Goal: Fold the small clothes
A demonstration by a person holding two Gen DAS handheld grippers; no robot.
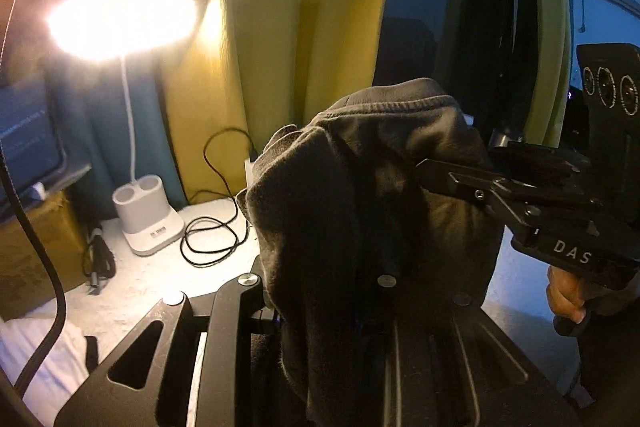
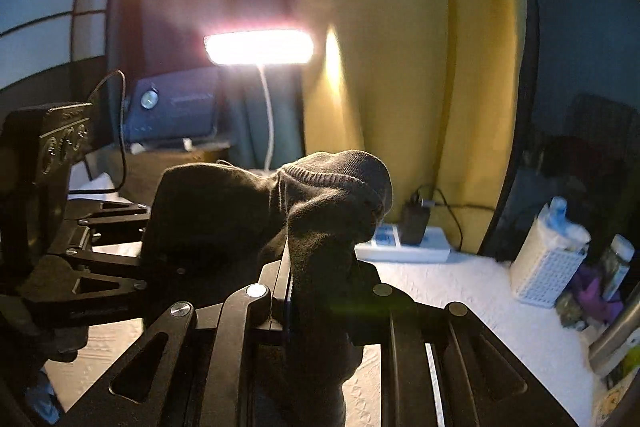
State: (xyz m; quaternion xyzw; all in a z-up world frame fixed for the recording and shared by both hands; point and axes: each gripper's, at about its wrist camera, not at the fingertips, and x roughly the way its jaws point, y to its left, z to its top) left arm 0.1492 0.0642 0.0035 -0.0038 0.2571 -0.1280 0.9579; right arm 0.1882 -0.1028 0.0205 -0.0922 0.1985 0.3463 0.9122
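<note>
sagging between both clamped tongs, left (image 1: 360, 279) and right (image 2: 320, 291), the dark grey knitted sock (image 2: 320, 211) looks light, limp; grip its ribbed cuff.

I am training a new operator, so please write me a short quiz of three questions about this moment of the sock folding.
1. True or false: the dark sock lies flat on the white table.
2. Which grippers grip the sock? A) only the left gripper B) only the right gripper C) both
3. Fill in: the lit desk lamp stands in front of a ______ curtain.

Key
1. False: it is held up, bunched, above the table.
2. C: the left wrist view shows the sock in the left jaws and the right gripper's fingers pinching its side.
3. Yellow.
</note>
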